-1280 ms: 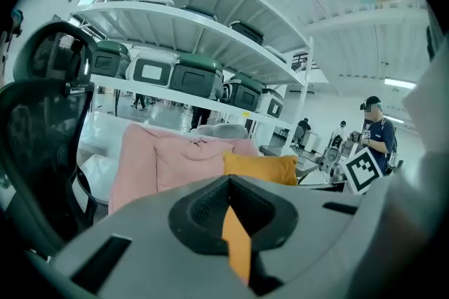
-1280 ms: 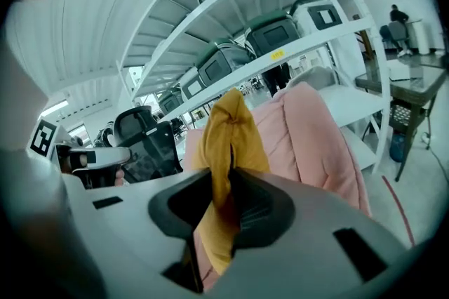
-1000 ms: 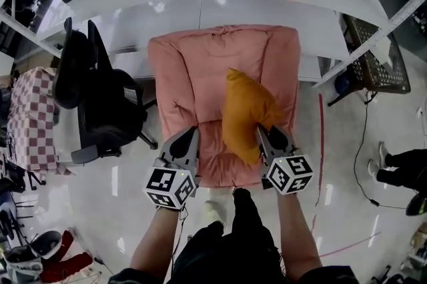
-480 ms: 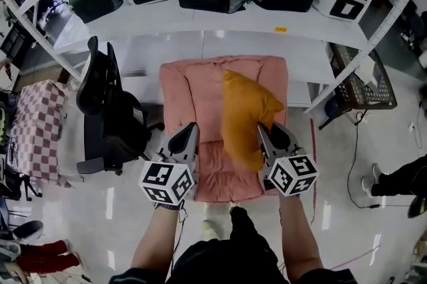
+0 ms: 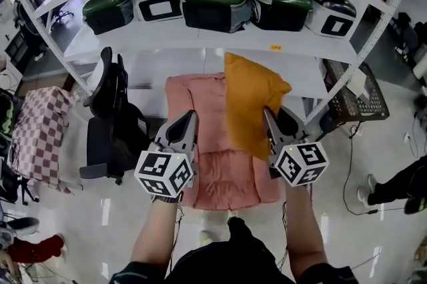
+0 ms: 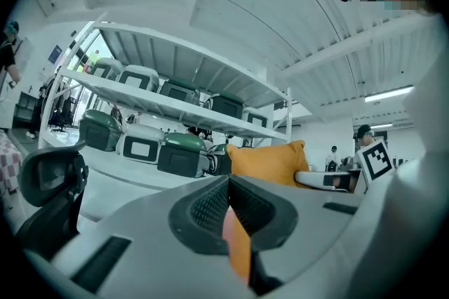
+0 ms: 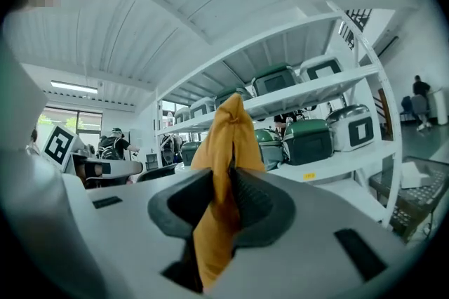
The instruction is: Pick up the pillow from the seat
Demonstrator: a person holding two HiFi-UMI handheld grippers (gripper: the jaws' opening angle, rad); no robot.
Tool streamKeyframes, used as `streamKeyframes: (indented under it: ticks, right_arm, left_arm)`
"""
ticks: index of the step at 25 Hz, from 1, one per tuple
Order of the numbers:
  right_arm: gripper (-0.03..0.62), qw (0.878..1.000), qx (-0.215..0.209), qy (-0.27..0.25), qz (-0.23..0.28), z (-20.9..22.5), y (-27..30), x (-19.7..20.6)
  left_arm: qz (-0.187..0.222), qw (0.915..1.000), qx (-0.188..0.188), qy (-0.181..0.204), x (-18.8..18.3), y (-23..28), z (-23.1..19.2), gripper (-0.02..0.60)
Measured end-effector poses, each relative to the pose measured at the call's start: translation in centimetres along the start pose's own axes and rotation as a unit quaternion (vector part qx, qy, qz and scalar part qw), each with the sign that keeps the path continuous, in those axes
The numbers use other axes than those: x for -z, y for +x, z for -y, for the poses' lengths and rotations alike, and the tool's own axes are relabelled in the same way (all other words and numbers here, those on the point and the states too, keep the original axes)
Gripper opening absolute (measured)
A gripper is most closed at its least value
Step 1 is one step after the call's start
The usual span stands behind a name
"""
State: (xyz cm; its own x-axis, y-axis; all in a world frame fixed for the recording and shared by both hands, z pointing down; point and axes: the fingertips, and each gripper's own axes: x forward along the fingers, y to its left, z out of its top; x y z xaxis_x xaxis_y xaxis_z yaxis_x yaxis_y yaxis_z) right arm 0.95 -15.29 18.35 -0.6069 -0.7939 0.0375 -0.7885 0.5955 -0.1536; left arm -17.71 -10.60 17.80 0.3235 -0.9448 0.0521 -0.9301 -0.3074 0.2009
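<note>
The orange pillow [image 5: 250, 106] hangs in the air above the pink cushioned seat [image 5: 200, 109], clear of it. My right gripper [image 5: 269, 117] is shut on the pillow's right edge; in the right gripper view the orange fabric [image 7: 226, 143] is pinched between the pads and droops below them, at my right gripper [image 7: 228, 182]. My left gripper [image 5: 189, 119] stands to the pillow's left, apart from it, jaws shut with nothing held. In the left gripper view the pillow [image 6: 270, 163] shows beyond my left gripper [image 6: 229, 182].
A black office chair [image 5: 113, 119] stands left of the seat. Behind it runs a white shelf rack [image 5: 200, 43] bearing green and white cases [image 5: 215, 4]. A chequered cloth [image 5: 40, 136] lies far left, a black wire basket [image 5: 363, 93] right. Someone's feet [image 5: 390, 189] are at the right edge.
Both grippers have risen together, and the pillow has gone up with the right one, off the seat. The shelf rack now fills more of the head view.
</note>
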Motion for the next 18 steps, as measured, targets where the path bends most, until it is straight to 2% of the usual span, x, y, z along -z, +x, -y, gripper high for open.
streamKeyframes:
  ticks: [6,18]
  right_arm:
    - [0.087,1.0,-0.001,-0.02,0.024,-0.9,-0.9,-3.6]
    - [0.086,0.999,-0.002,-0.036,0.035,-2.7,-2.2,-5.7]
  left_arm:
    - [0.014,0.9998,0.01,0.012,-2.5,-0.4,1.0,0.006]
    - [0.02,0.9991,0.016,0.033,-5.0,-1.9,1.4,0.006]
